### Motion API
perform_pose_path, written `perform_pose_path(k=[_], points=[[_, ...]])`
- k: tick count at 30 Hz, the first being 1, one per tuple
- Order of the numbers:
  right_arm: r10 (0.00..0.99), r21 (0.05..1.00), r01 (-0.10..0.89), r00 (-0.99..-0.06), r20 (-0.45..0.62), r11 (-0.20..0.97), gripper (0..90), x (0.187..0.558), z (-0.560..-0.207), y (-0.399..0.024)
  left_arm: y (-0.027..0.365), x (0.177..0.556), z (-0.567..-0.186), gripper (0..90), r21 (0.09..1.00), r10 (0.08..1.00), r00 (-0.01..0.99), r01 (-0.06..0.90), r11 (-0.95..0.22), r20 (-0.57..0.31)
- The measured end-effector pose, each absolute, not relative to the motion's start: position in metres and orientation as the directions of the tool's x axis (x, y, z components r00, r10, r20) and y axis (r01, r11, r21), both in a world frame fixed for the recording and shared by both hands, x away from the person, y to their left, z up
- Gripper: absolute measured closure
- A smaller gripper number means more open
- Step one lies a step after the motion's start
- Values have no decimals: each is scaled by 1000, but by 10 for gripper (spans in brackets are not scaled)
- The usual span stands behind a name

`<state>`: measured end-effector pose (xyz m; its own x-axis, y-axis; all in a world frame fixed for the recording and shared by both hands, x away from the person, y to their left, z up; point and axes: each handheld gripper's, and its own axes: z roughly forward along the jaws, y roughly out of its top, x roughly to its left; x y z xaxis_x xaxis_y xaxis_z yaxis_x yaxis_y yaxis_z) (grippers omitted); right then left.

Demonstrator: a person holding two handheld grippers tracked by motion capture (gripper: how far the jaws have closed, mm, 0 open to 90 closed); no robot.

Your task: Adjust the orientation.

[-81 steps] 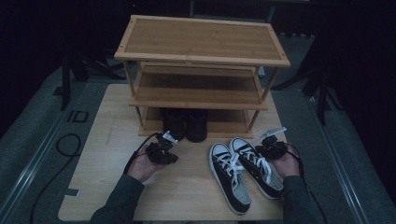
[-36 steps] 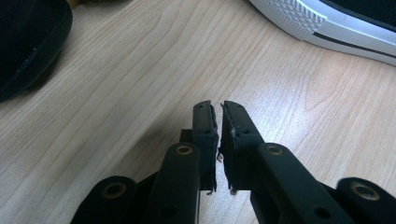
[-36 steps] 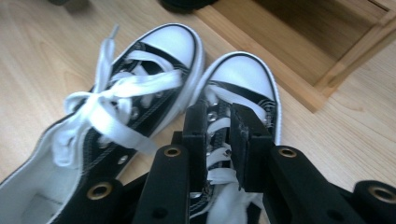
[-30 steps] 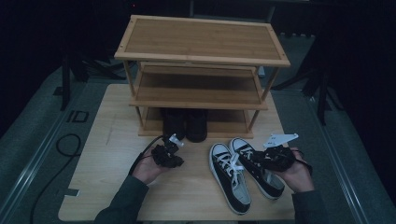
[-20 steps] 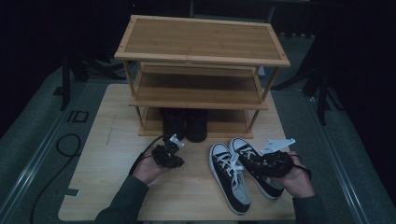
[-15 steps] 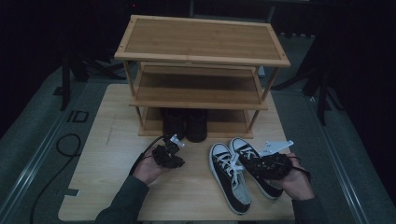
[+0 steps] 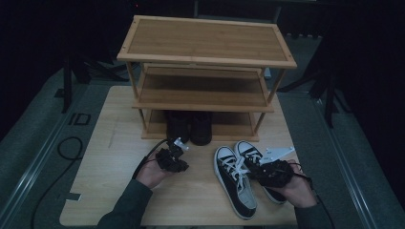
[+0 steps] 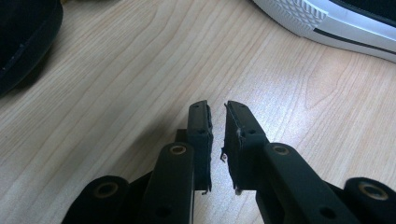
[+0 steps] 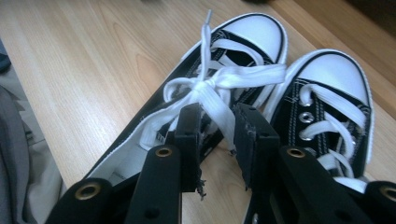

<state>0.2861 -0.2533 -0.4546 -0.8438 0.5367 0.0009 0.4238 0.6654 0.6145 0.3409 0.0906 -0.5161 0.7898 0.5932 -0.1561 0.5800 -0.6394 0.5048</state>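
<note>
A pair of black-and-white sneakers lies on the wooden table (image 7: 110, 157), the left sneaker (image 7: 236, 186) beside the right sneaker (image 7: 249, 150). My right gripper (image 7: 258, 171) hovers low over them. In the right gripper view its jaws (image 9: 217, 109) straddle the white lace (image 9: 211, 95) of the left sneaker (image 9: 243, 28), just below the knot. They have just been closing, but the pads stand clear of the lace. The other sneaker (image 9: 334, 77) lies to the right. My left gripper (image 7: 177, 163) rests near the table, its jaws (image 8: 216, 105) a narrow gap apart over bare wood.
A three-shelf bamboo shoe rack (image 7: 205, 43) stands at the back of the table, with a pair of black shoes (image 7: 188, 126) under its lowest shelf. A cable (image 7: 69, 145) loops on the floor at the left. A black shoe (image 8: 23, 37) and a sneaker's sole (image 8: 327, 23) lie ahead of the left gripper.
My right gripper has slid left and slightly down, from the sneakers' right side to over their laces. The left gripper has stayed put over the last second.
</note>
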Motion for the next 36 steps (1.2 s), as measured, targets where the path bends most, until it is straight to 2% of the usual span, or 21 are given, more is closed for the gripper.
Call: perform_pose_path(k=[12,15,20,36], points=[[521,608,426,-853,24,670,675,286,-459,-246,91,341,-517,804,505,595,788,582,-637,-157],[530,578,436,-848,7,690,727,288,-464,-242,90,341,-517,802,506,593,789,581,-637,-160],[545,572,445,-839,-3,689,871,288,-463,-243,91,341,-518,803,508,598,785,586,-632,-162],[601,566,488,-799,-15,664,884,290,-459,-264,93,341,-519,804,506,599,784,587,-631,-162]])
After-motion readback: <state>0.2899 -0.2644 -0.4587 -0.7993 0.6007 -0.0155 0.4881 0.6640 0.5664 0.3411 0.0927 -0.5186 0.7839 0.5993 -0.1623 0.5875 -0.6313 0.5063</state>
